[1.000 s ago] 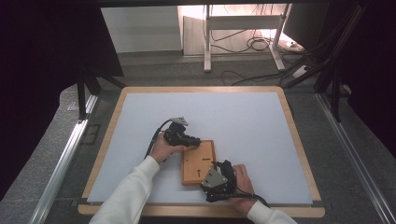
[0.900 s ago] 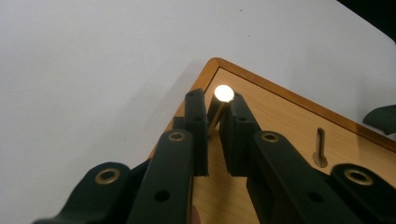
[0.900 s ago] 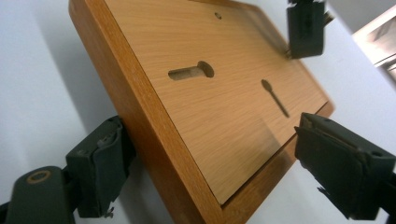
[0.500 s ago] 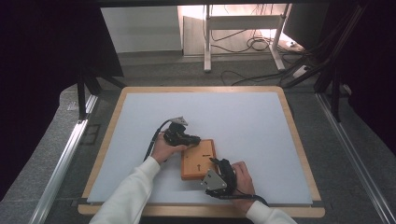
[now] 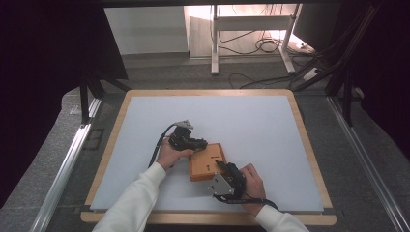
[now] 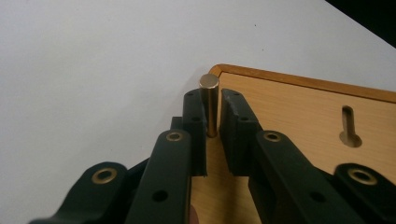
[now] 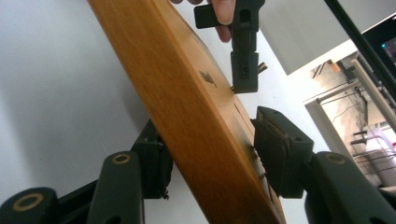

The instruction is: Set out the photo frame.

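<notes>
Where the white tabletop (image 5: 270, 125) nears its front edge lies one wooden board (image 5: 207, 162): stiff, smooth, likely light; best held by its edges. Brass peg (image 6: 208, 105), upright at its far-left corner: left gripper (image 6: 212, 109) closed on it. Right gripper (image 7: 210, 154): jaws just closing astride the board's near edge, not visibly clamped.

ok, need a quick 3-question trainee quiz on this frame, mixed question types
1. True or false: the metal pin stands upright at a corner of the wooden board.
2. Multiple choice. The right claw straddles: A) the pin B) the board's edge C) a cable.
3. Fill in: the left claw has the ____ between its jaws.

Key: 1 true. 2 B; its jaws have just been closing around that edge, and contact on both sides is not clear. 3 pin.
</notes>
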`<state>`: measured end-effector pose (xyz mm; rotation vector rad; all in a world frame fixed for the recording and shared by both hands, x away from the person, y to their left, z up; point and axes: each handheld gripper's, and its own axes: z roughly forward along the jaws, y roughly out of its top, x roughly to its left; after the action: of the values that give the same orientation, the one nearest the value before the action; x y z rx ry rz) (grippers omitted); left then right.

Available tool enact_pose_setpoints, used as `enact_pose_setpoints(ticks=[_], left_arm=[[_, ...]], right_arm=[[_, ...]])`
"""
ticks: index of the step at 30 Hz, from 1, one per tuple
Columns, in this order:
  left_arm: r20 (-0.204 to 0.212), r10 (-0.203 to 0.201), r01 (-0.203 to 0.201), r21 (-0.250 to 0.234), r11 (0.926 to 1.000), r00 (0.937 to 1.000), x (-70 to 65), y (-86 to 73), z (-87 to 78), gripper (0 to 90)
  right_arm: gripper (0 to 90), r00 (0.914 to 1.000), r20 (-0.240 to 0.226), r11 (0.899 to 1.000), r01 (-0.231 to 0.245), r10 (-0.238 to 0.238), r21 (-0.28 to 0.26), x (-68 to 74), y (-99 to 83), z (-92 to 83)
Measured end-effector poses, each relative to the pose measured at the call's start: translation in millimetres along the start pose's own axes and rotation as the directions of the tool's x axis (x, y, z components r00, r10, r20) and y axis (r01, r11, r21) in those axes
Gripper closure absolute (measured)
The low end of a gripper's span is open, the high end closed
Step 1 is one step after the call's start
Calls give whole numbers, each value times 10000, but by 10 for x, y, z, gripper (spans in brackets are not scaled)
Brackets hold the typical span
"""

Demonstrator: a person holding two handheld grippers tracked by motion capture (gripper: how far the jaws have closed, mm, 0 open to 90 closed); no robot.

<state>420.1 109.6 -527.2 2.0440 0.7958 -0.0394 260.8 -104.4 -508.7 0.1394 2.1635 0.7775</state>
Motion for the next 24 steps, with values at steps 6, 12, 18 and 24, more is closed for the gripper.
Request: enact_pose_setpoints(ticks=[6, 12, 18, 24], left_arm=[[-38, -84, 82, -298, 9995, 10000, 13, -23, -121, 680], [-865, -103, 42, -699, 9975, 9962, 18, -144, -459, 546], [-1398, 25, -130, -742, 9972, 9902, -33, -324, -659, 453], [-1492, 90, -201, -726, 9972, 9888, -104, -473, -763, 400]], right_arm=[[528, 9998, 124, 9998, -120, 122, -146, -68, -8, -31], [536, 9999, 99, 9999, -12, 13, -103, -83, -7, -36], [542, 10000, 54, 10000, -16, 16, -87, -108, -9, -44], [551, 10000, 22, 10000, 39, -39, -50, -129, -1, -45]])
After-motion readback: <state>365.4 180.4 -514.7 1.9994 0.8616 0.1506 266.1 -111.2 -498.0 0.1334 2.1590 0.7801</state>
